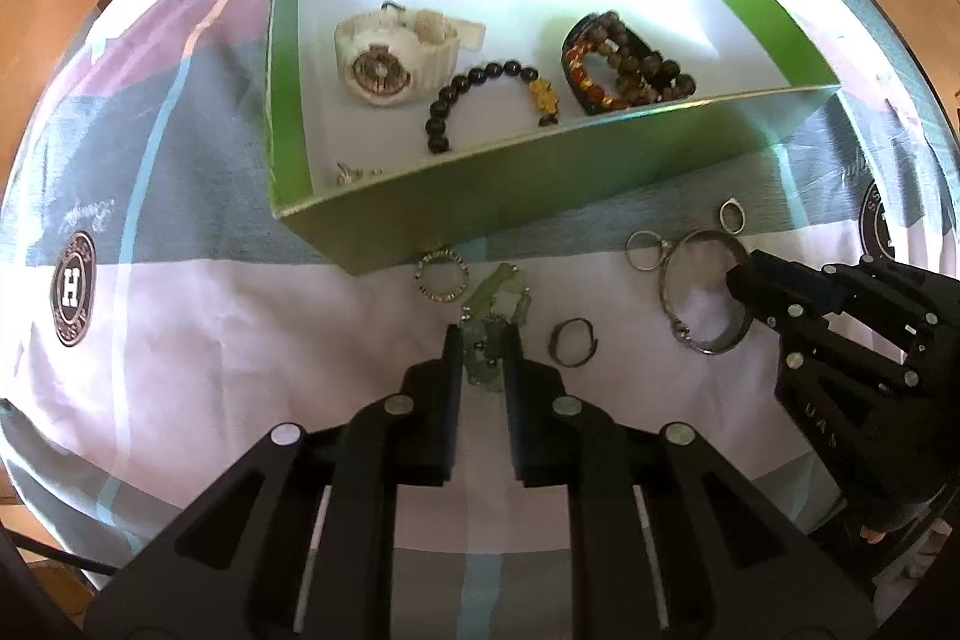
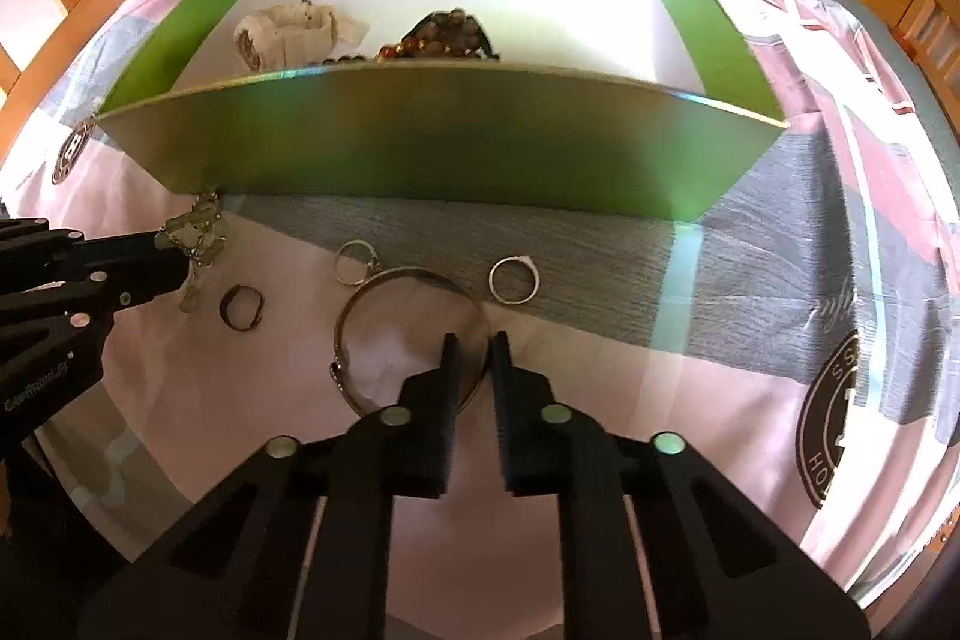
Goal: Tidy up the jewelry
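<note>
Gripping with both hands at once, I have my left gripper [image 1: 483, 340] closed on the pale green bead bracelet [image 1: 495, 307] just in front of the green box [image 1: 420, 226], and my right gripper [image 2: 474, 343] pinched on the rim of the silver bangle [image 2: 360, 301], which lies in front of the box too, further toward its right end. I take the bangle by its rim because one finger can sit inside the hoop and the other outside; the thin band is all there is to clamp. The green bracelet is a loose bunch, so I squeeze it mid-clump, where the beads are thickest.

Inside the box already lie a white watch [image 1: 384, 58], a black bead bracelet [image 1: 480, 100] and a stack of brown and amber bead bracelets [image 1: 624, 64], with something small and metallic in the near left corner that I cannot make out. Both my pieces rest on the bedsheet [image 1: 240, 340] close to the box's near wall, so each needs only a lift over that wall.

In front of the box remain two silver rings [image 2: 513, 280], a dark ring [image 2: 242, 307] and a small beaded ring [image 1: 442, 276] nearly against the wall. I judge the job about half done.
</note>
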Motion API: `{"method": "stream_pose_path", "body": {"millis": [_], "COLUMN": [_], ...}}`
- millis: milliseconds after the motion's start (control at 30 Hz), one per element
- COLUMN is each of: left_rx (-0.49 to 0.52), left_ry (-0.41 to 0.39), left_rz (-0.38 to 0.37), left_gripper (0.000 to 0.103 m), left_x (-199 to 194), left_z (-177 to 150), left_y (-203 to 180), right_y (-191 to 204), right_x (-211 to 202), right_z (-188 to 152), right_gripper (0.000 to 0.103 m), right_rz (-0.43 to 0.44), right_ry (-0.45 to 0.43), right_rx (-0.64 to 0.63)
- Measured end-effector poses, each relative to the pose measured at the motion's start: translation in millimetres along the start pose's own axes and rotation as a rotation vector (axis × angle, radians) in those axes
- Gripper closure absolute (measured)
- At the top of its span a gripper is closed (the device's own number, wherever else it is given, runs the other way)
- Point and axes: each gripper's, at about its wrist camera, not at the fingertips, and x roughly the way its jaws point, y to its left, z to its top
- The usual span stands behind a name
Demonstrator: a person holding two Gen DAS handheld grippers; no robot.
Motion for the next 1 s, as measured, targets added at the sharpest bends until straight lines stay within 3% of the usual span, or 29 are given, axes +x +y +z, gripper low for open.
{"method": "stream_pose_path", "body": {"millis": [633,1000], "left_rx": [0.000,0.008], "left_ry": [-0.081,-0.096], "left_rz": [-0.017,-0.022], "left_gripper": [0.089,0.090], "left_x": [-26,-32], "left_z": [2,2], "left_y": [6,3], "right_y": [-23,-24], "right_x": [-33,-36], "right_z": [12,12], "right_gripper": [0.099,0.099], "right_rz": [0.050,0.061], "right_ry": [-0.120,-0.128], "right_rx": [0.049,0.049]}}
